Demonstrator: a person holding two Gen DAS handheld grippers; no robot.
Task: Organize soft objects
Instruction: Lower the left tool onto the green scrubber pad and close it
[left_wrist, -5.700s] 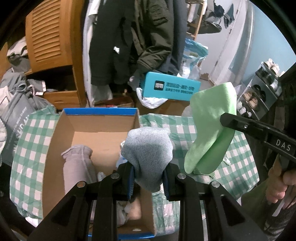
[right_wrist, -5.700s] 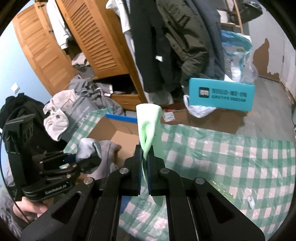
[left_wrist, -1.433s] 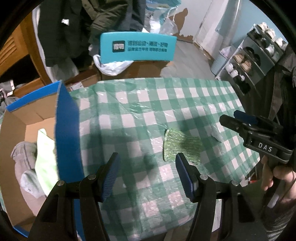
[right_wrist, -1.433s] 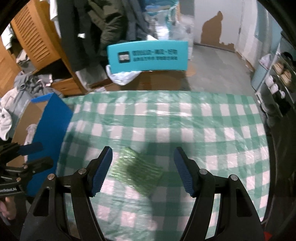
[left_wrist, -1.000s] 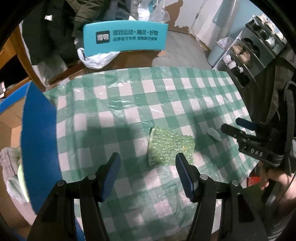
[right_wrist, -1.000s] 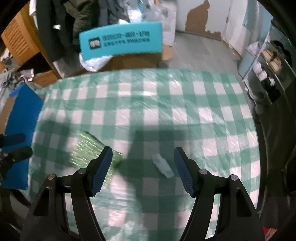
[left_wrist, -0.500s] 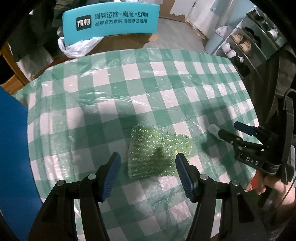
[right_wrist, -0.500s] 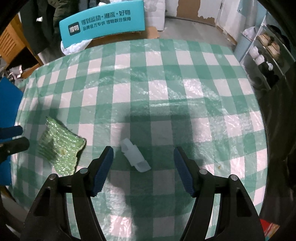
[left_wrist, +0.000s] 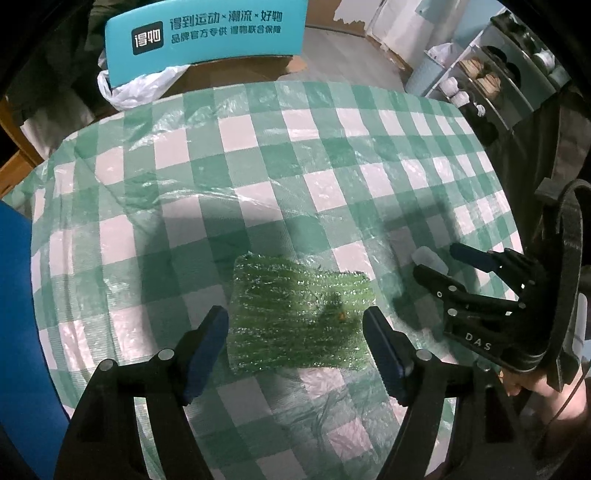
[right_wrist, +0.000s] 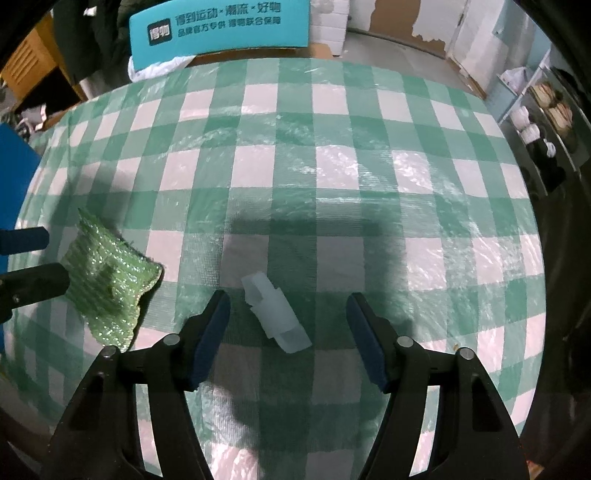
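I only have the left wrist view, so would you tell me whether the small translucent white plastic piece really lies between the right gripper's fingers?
Observer: Yes. In the right wrist view the small translucent white plastic piece lies diagonally between the right gripper fingers, touching neither pad. Its jaws have just been closing.
Operator: Thank you. How does my left gripper look from there?
Observer: The left gripper shows at the picture's left edge, one finger on either side of the sparkly green scouring pad. Its jaws have just been opening, with the pad between them, not pressed.
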